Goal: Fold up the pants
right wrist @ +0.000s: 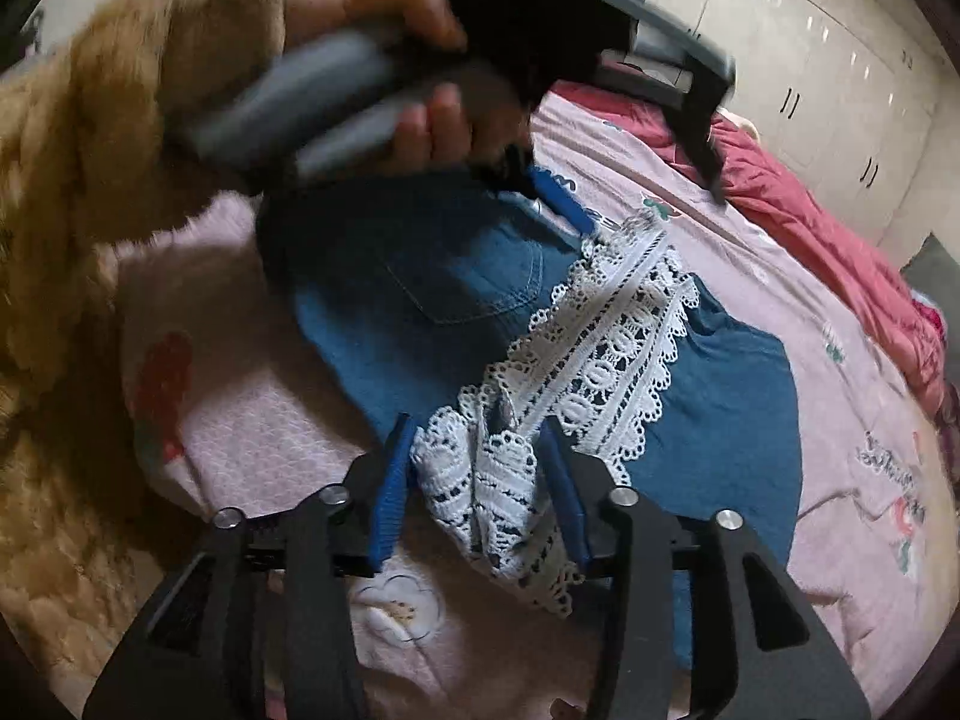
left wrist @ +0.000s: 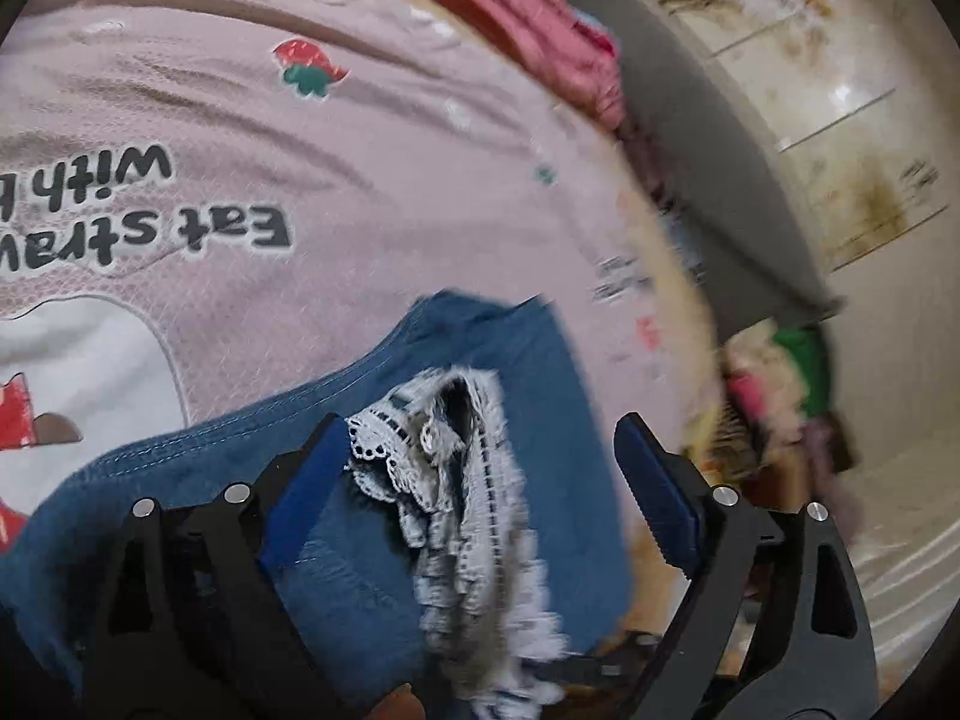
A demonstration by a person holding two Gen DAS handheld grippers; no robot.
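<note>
Blue denim pants [left wrist: 372, 480] [right wrist: 456, 288] with a white lace hem [left wrist: 456, 480] [right wrist: 606, 348] lie on a pink bedsheet [left wrist: 300, 120] [right wrist: 780, 276]. My left gripper [left wrist: 480, 468] is open, its blue pads wide apart on either side of the lace, just above the denim. It also shows in the right wrist view [right wrist: 564, 204], held by a hand at the far end of the lace. My right gripper [right wrist: 480, 480] has its pads on both sides of the bunched near end of the lace, partly closed around it.
A red quilt [left wrist: 528, 18] [right wrist: 828, 240] lies along the bed's far side. A grey cushion [left wrist: 708, 138] and a heap of colourful clothes [left wrist: 774, 396] sit by the bed edge. A tan fleece sleeve [right wrist: 78, 180] fills the left. White cabinets [right wrist: 810, 60] stand behind.
</note>
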